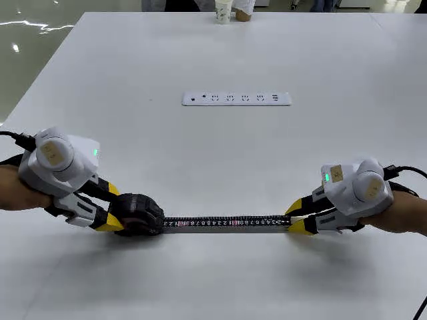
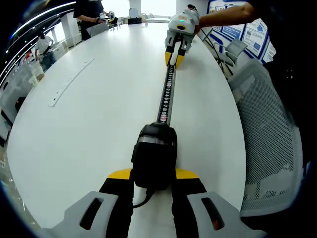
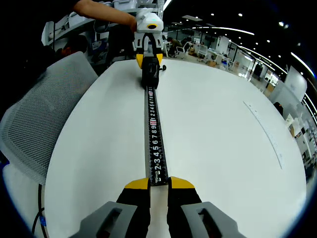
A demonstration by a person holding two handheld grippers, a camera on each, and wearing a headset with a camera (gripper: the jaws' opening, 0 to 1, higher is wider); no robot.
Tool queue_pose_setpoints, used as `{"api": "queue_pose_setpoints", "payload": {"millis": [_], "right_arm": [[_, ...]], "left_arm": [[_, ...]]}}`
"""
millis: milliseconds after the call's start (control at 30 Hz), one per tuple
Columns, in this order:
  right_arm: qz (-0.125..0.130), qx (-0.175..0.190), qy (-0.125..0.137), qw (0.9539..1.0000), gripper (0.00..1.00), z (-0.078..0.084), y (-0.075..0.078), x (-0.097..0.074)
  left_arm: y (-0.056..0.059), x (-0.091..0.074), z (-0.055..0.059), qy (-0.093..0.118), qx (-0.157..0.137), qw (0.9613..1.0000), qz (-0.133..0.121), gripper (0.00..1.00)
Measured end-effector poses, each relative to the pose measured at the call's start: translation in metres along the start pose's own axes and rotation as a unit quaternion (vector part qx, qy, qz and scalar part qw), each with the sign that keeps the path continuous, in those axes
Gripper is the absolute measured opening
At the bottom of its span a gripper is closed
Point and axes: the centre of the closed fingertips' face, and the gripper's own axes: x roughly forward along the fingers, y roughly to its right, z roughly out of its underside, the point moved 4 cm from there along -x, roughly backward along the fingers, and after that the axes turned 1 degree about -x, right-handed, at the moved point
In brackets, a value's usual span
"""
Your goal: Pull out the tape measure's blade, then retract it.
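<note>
Near the front edge of the desk [image 1: 220, 153], the left gripper [image 1: 113, 207] was clamped on the tape measure [image 1: 138, 213], right gripper [image 1: 296, 218] pinching the blade [image 1: 227, 221] by its tip. Blade looked thin, springy, probably snaps back hard, so I'd hold the hook end.

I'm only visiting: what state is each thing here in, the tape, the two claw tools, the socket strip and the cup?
left gripper, fingers shut on the tape measure case.
right gripper, fingers shut on the blade's end.
tape measure case, resting on the table.
blade, pulled out, stretched straight between the grippers.
power strip, flat, nothing plugged in.
paper cup, upright.
</note>
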Motion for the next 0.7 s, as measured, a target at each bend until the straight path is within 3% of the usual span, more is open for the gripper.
{"api": "queue_pose_setpoints", "payload": {"millis": [700], "right_arm": [[-0.010,-0.011,-0.016,0.9998,0.10,-0.0016,0.0022,0.0037]], "left_arm": [[-0.0001,0.0017,-0.0016,-0.001,0.007,1.0000,0.000,0.24]]}}
